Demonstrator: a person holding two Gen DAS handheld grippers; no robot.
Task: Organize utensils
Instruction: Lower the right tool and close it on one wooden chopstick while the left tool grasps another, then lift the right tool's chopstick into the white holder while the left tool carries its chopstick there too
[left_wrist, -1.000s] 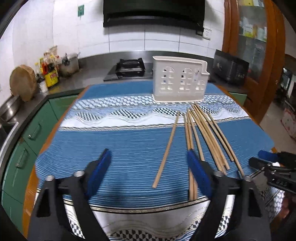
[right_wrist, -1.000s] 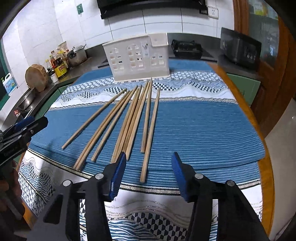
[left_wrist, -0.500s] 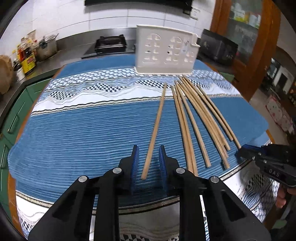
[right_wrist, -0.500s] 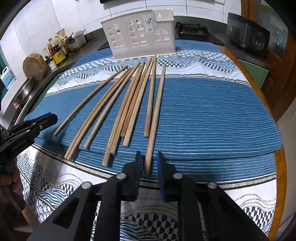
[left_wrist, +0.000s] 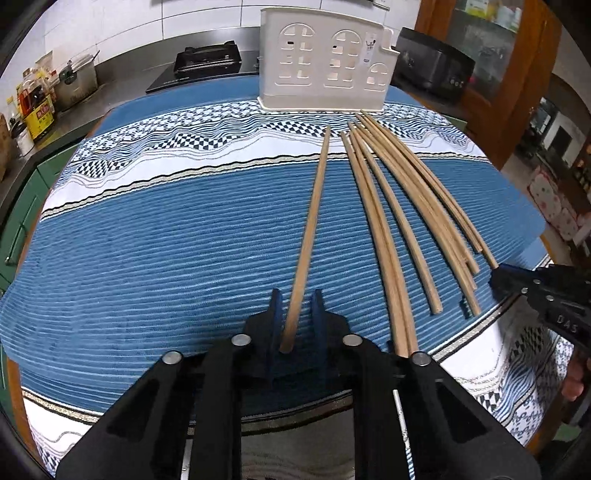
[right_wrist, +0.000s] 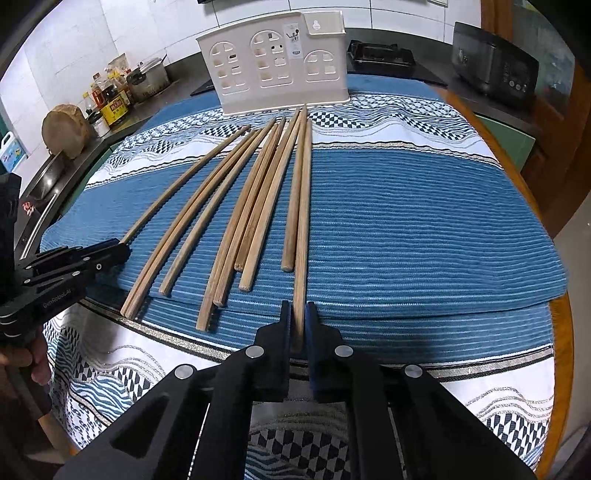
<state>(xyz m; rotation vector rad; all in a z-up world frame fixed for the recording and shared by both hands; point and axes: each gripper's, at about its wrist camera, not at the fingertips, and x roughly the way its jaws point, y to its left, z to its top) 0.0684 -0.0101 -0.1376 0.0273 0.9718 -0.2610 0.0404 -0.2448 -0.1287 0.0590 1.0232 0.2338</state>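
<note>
Several long wooden chopsticks lie fanned on a blue patterned cloth, pointing at a white utensil holder at the back, which also shows in the right wrist view. My left gripper is shut on the near end of the leftmost chopstick. My right gripper is shut on the near end of the rightmost chopstick. Both chopsticks still rest on the cloth. Each gripper shows at the edge of the other's view: the right one, the left one.
The cloth covers a round wooden table. Behind it runs a dark counter with a gas stove, a pot, bottles and a black appliance. A chopping block stands at the left.
Both grippers were wide open a second ago. They moved forward and closed, each onto the near end of a chopstick.
</note>
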